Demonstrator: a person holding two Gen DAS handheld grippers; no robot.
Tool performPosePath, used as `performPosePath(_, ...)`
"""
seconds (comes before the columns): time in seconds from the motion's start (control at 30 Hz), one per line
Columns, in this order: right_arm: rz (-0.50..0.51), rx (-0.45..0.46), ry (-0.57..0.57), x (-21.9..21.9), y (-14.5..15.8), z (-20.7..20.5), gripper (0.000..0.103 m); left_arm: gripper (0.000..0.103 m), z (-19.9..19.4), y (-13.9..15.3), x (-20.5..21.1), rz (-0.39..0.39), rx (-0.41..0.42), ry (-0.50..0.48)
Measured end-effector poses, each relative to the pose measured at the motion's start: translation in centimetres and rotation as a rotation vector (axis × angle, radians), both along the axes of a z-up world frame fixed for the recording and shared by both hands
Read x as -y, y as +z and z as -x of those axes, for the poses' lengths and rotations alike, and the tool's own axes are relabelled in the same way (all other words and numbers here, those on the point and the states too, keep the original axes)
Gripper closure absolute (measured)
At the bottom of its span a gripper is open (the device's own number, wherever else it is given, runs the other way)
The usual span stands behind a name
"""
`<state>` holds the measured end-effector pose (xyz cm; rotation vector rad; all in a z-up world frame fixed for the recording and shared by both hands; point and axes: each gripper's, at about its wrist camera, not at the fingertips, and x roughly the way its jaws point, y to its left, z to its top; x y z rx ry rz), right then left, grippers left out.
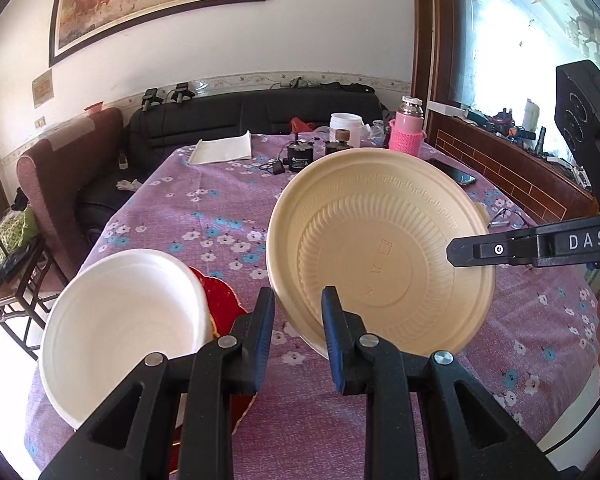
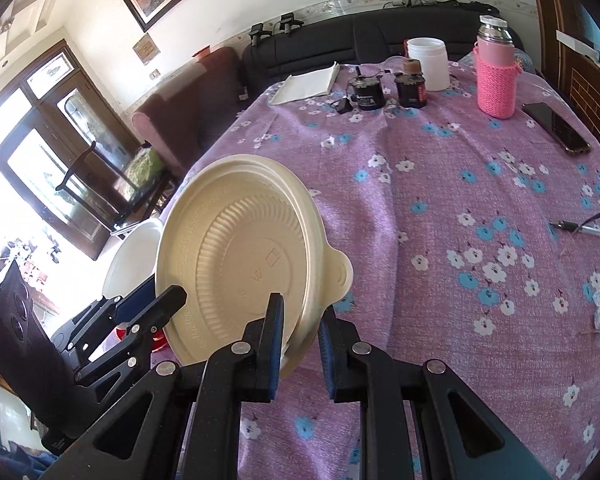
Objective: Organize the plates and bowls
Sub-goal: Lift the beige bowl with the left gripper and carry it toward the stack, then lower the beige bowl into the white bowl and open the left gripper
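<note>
You hold the cream bowl point(image 1: 380, 252) tilted above the table point(image 1: 220, 208), left tool point(image 1: 298, 300) and right tool point(image 2: 300, 316) each pinching its rim: light, thin, flexible plastic, best gripped at the stiffer rim.

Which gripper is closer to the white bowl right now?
Left. The left gripper is right beside the white bowl; the right gripper is farther, past the cream plate.

A home living room: sofa point(image 1: 260, 116), framed painting point(image 1: 156, 0), cloth-covered table point(image 1: 204, 216).
</note>
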<state>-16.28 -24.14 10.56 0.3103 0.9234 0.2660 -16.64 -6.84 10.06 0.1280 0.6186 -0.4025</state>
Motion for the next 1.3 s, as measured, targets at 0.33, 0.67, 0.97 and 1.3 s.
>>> performPosePath(0.33,0.005,0.027,0.049,-2.5,1.9,-1.2,0.084,0.08,-0.5,1.4,-2.7,0.018,0.028,0.052)
performPosePath(0.67,-0.047,0.024,0.125,-5.9,3.0,-3.0,0.084,0.08,-0.8,3.4,-6.9,0.039,0.062,0.129)
performPosePath(0.97,-0.098,-0.008,0.204,-10.0,3.1,-5.1,0.083,0.08,-0.3,4.4,-10.9,0.048,0.073,0.209)
performPosePath(1.3,-0.11,-0.052,0.276,-13.7,2.5,-6.3,0.082,0.079,0.2,3.9,-14.1,0.048,0.054,0.277)
